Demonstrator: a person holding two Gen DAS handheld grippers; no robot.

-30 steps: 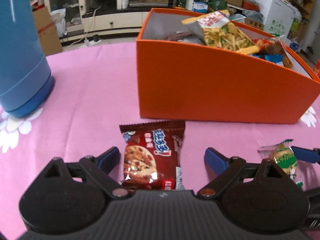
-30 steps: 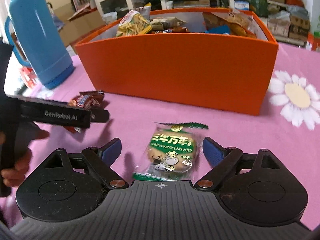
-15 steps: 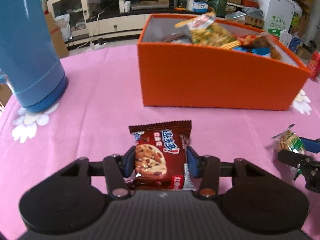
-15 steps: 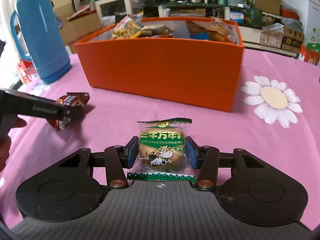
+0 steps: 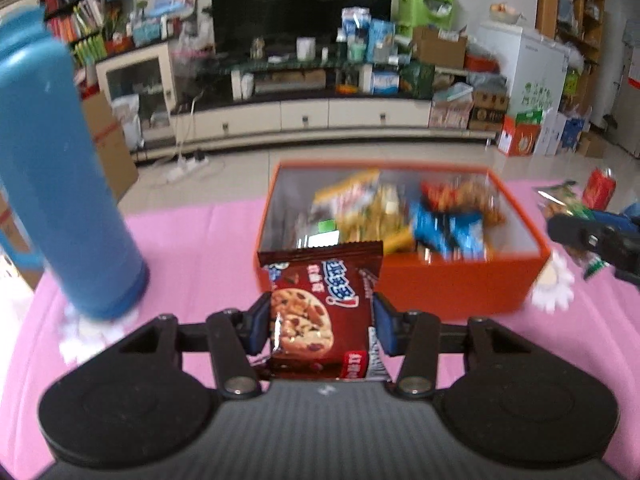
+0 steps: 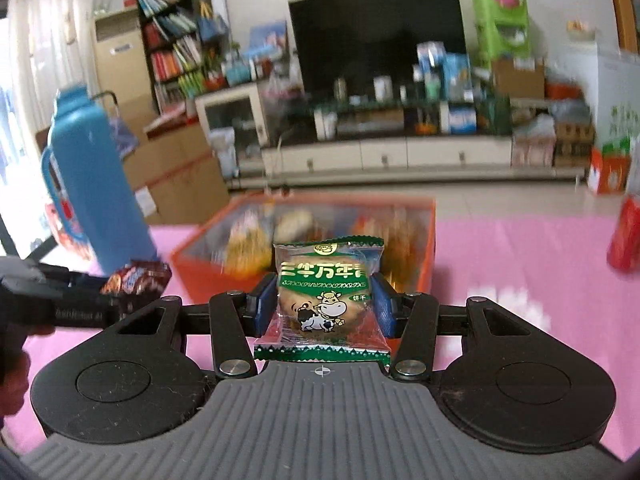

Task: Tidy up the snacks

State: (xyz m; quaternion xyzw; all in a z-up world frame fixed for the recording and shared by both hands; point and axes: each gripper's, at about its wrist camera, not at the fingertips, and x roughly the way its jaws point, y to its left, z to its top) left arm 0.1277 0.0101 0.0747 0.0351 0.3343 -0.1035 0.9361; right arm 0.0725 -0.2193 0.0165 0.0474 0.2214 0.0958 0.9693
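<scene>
Both packets are riding up off the table since a second ago, my left gripper (image 5: 320,330) clamping the chocolate cookie packet (image 5: 320,312) and my right gripper (image 6: 325,311) pinching the green biscuit packet (image 6: 326,300), with the orange box (image 5: 400,280) lying at twelve o'clock ahead of both.

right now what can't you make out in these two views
- Snacks in the orange box: motion-blurred in both views, labels unreadable.
- Brown cookie packet: bottom edge hidden behind the left hand-held gripper body.
- Red item: blurred, cut by the right-wrist frame edge.
- Blue thermos: top cut off, left-wrist view.
</scene>
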